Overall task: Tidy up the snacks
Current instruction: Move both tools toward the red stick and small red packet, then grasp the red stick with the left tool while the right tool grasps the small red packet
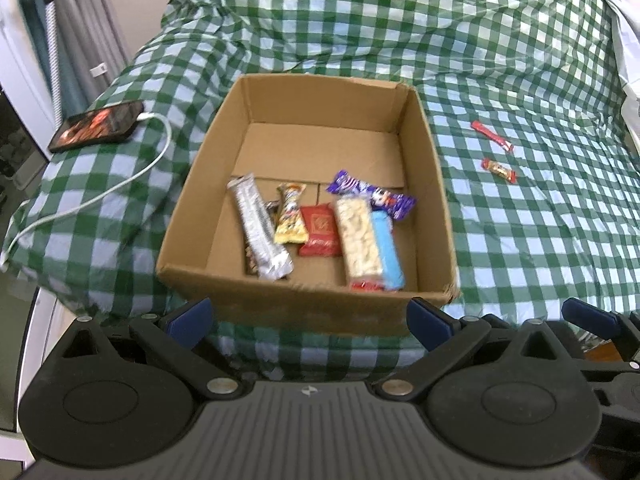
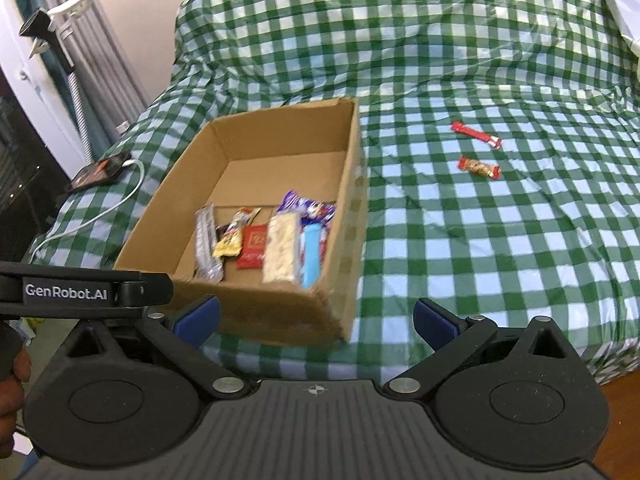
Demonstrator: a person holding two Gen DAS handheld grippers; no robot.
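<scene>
An open cardboard box (image 1: pixel 320 96) (image 2: pixel 352 184) sits on the green checked bedcover. Inside lie several snacks: a silver bar (image 1: pixel 260 228) (image 2: pixel 206 244), a yellow packet (image 1: pixel 290 216), a red packet (image 1: pixel 320 232) (image 2: pixel 252 246), a pale rice bar (image 1: pixel 358 236) (image 2: pixel 282 250), a blue bar (image 1: pixel 386 248) and a purple wrapper (image 1: pixel 372 194). Two red snacks lie loose on the cover right of the box: a long one (image 1: pixel 492 137) (image 2: pixel 476 134) and a short one (image 1: pixel 499 169) (image 2: pixel 479 167). My left gripper (image 1: pixel 310 318) is open and empty before the box's near wall. My right gripper (image 2: pixel 316 320) is open and empty at the box's near right corner.
A phone (image 1: pixel 98 126) (image 2: pixel 100 171) with a white charging cable (image 1: pixel 120 188) lies on the cover left of the box. Curtains and a cabinet stand at the far left. The bed edge and wooden floor (image 2: pixel 620 412) show at the lower right.
</scene>
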